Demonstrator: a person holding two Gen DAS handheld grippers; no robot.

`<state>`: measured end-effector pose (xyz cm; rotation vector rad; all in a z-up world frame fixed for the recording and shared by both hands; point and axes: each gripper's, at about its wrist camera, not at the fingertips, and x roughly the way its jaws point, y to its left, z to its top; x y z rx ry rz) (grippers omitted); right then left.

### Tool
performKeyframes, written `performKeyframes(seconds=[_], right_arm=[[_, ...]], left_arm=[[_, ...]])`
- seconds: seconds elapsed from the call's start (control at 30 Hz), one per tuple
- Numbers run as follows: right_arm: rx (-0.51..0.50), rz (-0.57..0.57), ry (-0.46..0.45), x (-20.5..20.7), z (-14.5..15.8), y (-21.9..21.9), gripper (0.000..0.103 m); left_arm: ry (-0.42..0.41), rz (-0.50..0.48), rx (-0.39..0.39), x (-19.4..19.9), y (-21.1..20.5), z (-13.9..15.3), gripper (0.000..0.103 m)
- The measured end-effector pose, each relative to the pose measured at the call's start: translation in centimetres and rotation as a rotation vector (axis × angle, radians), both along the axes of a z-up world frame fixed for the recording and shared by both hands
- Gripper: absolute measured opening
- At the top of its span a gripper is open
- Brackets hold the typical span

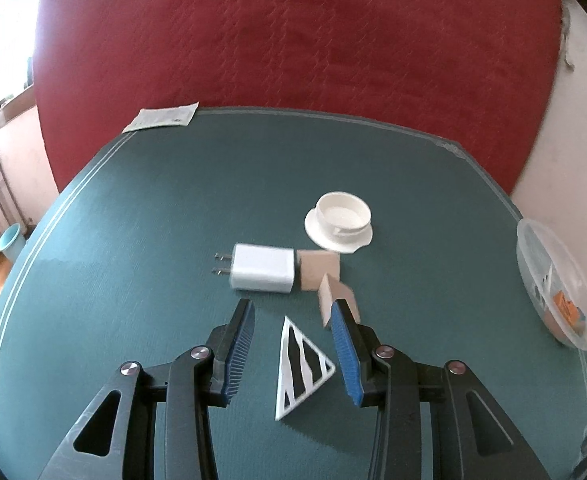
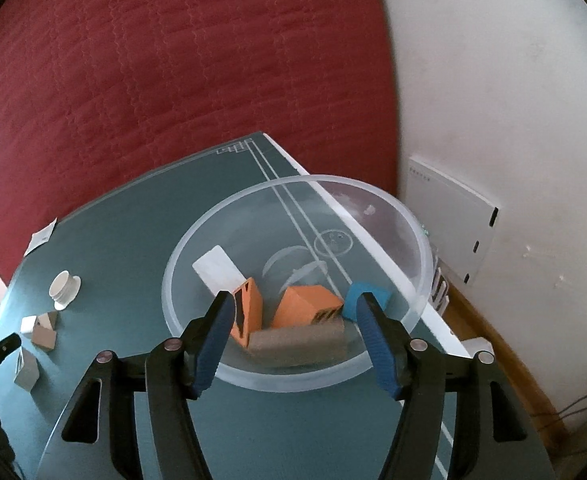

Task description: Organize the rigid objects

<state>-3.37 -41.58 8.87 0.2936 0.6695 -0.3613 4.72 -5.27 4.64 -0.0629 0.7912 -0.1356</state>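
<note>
The left gripper (image 1: pixel 293 312) hangs over the green table (image 1: pixel 133 240) with its two fingers (image 1: pixel 241 344) spread wide and nothing held. A white triangle (image 1: pixel 299 368) with slits cut in it stands on the table in the gap between those fingers, touching neither one.

Just past the triangle lies a white charger (image 1: pixel 263 267) with its two metal prongs pointing away from the clear bowl (image 1: pixel 549 280). A brown block (image 1: pixel 319 269) touches the charger on the side nearer the bowl. A second brown block (image 1: pixel 339 302) sits just next to the first, partly hidden behind one finger. Farther back from the triangle is a white round lid (image 1: pixel 340 222), lying with its hollow side up. A white paper slip (image 1: pixel 161 117) lies at the far edge of the table, well apart from the triangle.

The bowl sits at the table's side, well apart from the triangle. The right gripper (image 2: pixel 293 300) hangs over the near rim of the bowl (image 2: pixel 197 240), and its fingers (image 2: pixel 211 340) are spread wide too, holding nothing. Inside the bowl are two orange blocks, one (image 2: pixel 249 312) leaning and one (image 2: pixel 307 304) beside it. A brown sponge-like block (image 2: pixel 297 344) lies in front of them against the near wall. A blue block (image 2: pixel 367 296) sits by the far orange one, and a white flat piece (image 2: pixel 219 270) leans behind the orange blocks. A red bed cover (image 2: pixel 173 80) fills the space behind the table.
</note>
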Motion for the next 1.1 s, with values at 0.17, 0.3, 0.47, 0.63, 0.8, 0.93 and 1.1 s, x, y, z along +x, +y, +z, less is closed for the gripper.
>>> performKeyframes(seconds=[0.17, 0.3, 0.47, 0.63, 0.8, 0.93, 1.1], right_arm=[[-0.018, -0.004, -0.014, -0.2, -0.2, 0.0, 0.064], [-0.035, 0.001, -0.036, -0.3, -0.2, 0.1, 0.064], [-0.065, 0.012, -0.053, -0.4, -0.3, 0.4, 0.064], [-0.067, 0.027, -0.051, -0.1, -0.6, 0.5, 0.064], [-0.083, 0.036, -0.053, -0.2, -0.7, 0.9, 0.064], [-0.086, 0.044, -0.050, -0.2, -1.0, 1.3, 0.064], [-0.089, 0.062, -0.045, -0.4, -1.2, 1.8, 0.064]], left_arm=[[0.006, 0.008, 0.028, -1.0, 0.5, -0.5, 0.057], [0.019, 0.010, 0.041, -1.3, 0.6, -1.0, 0.059], [0.021, -0.006, 0.046, -1.9, 0.2, -1.2, 0.065], [0.040, -0.020, 0.070, -2.0, -0.6, -2.1, 0.067], [0.061, -0.018, 0.090, -1.5, -1.0, -3.1, 0.061], [0.063, -0.028, 0.102, -1.2, -1.1, -3.4, 0.037], [0.062, -0.042, 0.100, -1.3, -1.4, -3.1, 0.031]])
